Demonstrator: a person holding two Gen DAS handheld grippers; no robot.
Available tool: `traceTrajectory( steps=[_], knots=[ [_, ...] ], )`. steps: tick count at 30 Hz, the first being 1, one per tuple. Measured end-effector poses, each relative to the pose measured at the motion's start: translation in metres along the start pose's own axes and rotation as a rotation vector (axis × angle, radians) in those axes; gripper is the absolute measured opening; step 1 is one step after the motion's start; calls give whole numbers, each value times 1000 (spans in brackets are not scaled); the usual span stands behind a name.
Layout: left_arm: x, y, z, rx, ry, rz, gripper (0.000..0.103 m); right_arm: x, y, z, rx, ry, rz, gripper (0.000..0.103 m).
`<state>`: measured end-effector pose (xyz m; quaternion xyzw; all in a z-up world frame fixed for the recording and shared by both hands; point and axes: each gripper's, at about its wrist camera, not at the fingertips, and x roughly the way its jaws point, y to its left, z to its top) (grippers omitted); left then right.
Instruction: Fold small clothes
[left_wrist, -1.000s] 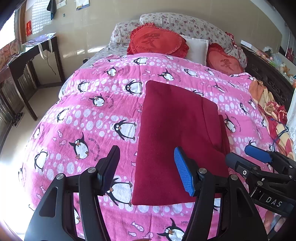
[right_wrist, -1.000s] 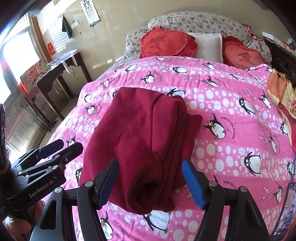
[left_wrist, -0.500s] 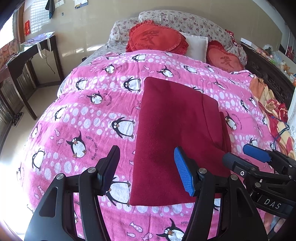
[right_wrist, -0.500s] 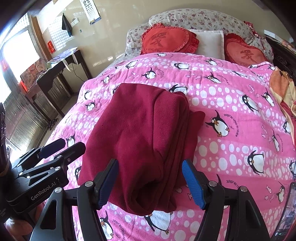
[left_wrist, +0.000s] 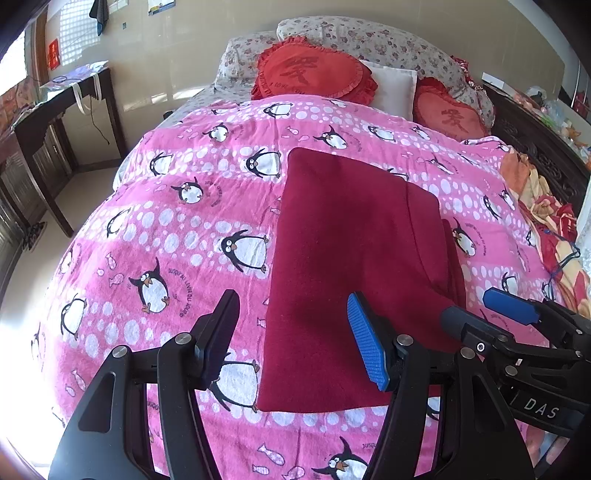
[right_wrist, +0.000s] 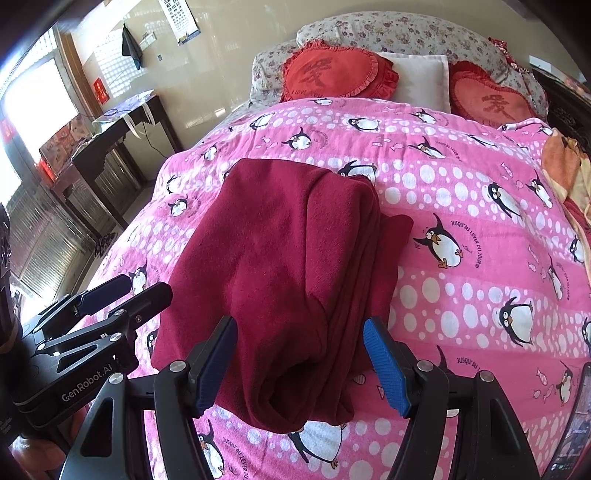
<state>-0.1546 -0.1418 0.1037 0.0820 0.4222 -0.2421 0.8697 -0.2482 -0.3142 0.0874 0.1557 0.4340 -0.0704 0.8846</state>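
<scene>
The garment (left_wrist: 354, 266) lies folded lengthwise on the bed (left_wrist: 177, 229), its long axis running from the foot edge toward the pillows. Both tongs hang over its near end — the left gripper (left_wrist: 291, 339) astride the left edge, the right gripper (right_wrist: 299, 362) over the thick right fold, jaws wide, holding nothing. No containers in sight.

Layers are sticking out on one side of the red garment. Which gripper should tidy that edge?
Probably the right gripper: open, it straddles the maroon garment's near end, beside the stacked, protruding layers. The left gripper, also open, sits over the smooth opposite edge.
</scene>
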Motion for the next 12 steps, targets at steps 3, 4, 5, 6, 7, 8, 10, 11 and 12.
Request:
traceTrajectory(
  steps=[3,4,5,6,7,8,10,11,12],
  knots=[
    [3,3,0,-5,4,2,61,0,-1,0,1,2,0,68],
    [3,4,-1,-6,4,3,61,0,-1,0,2,2,-1,68],
    [4,5,-1,-7,3,5,61,0,-2,0,2,2,-1,68],
    [4,6,0,-8,2,7,61,0,-2,0,3,2,-2,68],
    [4,8,0,-9,-1,9,61,1,-3,0,6,2,-3,68],
    [4,10,0,-12,-5,9,61,1,-4,0,7,2,-3,68],
    [5,15,0,-21,-7,14,61,1,-7,1,9,2,-6,68],
    [5,18,1,-28,-5,16,61,1,-9,1,11,0,-9,68],
    [7,23,1,-37,-2,19,61,1,-12,1,13,-1,-11,68]
  ],
)
